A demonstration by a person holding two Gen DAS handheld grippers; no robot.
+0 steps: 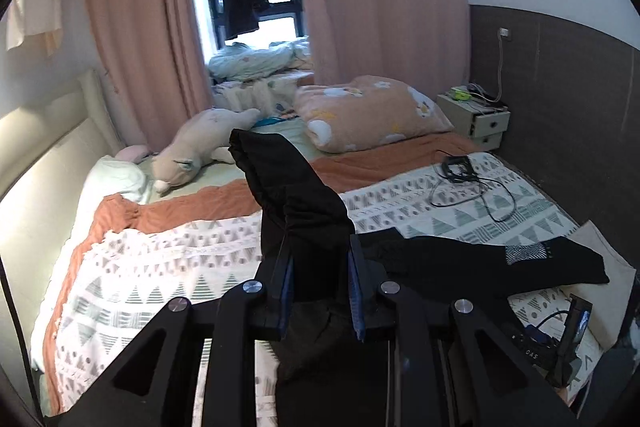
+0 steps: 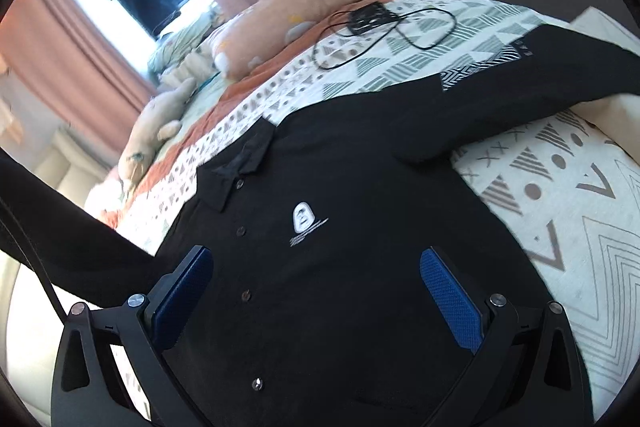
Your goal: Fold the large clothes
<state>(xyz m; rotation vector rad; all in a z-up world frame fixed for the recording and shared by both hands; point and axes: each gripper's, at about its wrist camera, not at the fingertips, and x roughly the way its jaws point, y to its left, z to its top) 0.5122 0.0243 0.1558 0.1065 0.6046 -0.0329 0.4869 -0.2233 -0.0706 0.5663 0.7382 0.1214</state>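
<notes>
While one black polo shirt lies front-up on the patterned bedspread, the left gripper pinches its raised sleeve. The right gripper hovers spread wide over four visible buttons.

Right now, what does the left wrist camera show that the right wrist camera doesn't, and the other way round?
Only the left view shows the left gripper shut on a lifted black sleeve, plus a white cloth hanging on the wall. Only the right view shows the black polo shirt's buttoned front with its white chest logo, under the open right gripper. Both show the patterned bedspread, peach flowered pillow and cream plush toy.
</notes>
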